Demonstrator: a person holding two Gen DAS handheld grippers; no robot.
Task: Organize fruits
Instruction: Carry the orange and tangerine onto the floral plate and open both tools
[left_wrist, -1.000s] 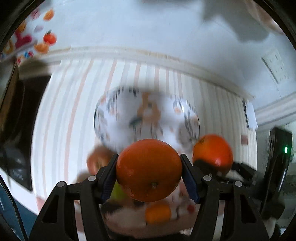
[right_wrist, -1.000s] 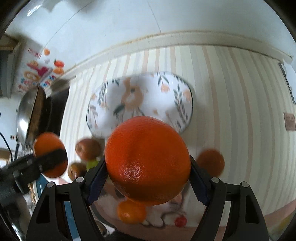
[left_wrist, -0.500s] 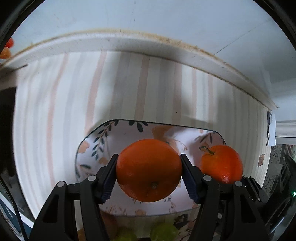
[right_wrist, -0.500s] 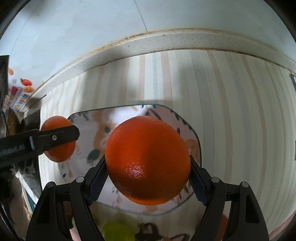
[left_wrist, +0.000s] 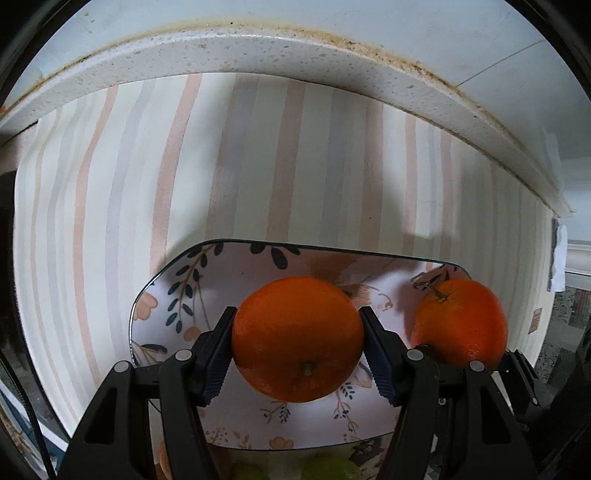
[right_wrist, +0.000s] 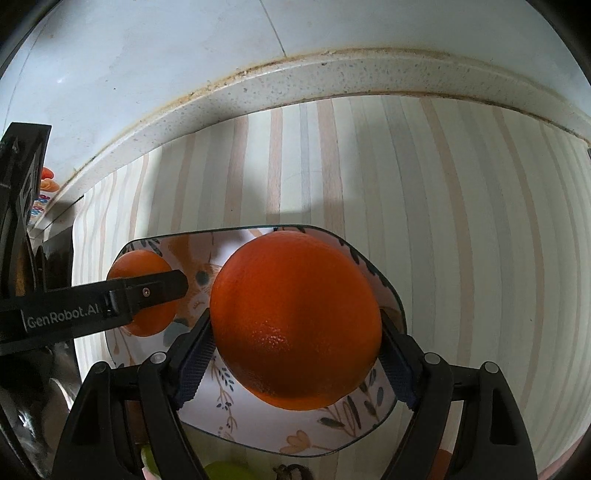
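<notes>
My left gripper (left_wrist: 298, 350) is shut on an orange (left_wrist: 297, 338) and holds it over the near part of a floral plate (left_wrist: 236, 269). My right gripper (right_wrist: 295, 350) is shut on a larger orange (right_wrist: 295, 317) over the same plate (right_wrist: 373, 421). In the left wrist view the right gripper's orange (left_wrist: 460, 323), with a stem, shows at the right. In the right wrist view the left gripper's orange (right_wrist: 142, 264) shows at the left, behind the left gripper's finger (right_wrist: 147, 291). Whether either orange touches the plate I cannot tell.
The plate lies on a striped cloth (left_wrist: 258, 158) that runs to a speckled white counter edge (left_wrist: 258, 48) and wall. Green fruit (left_wrist: 328, 469) shows at the bottom of both views (right_wrist: 225, 470), near a second patterned plate.
Both grippers moved forward and down with their oranges, from above the near fruit pile to low over the floral plate. The plate now sits much closer.
</notes>
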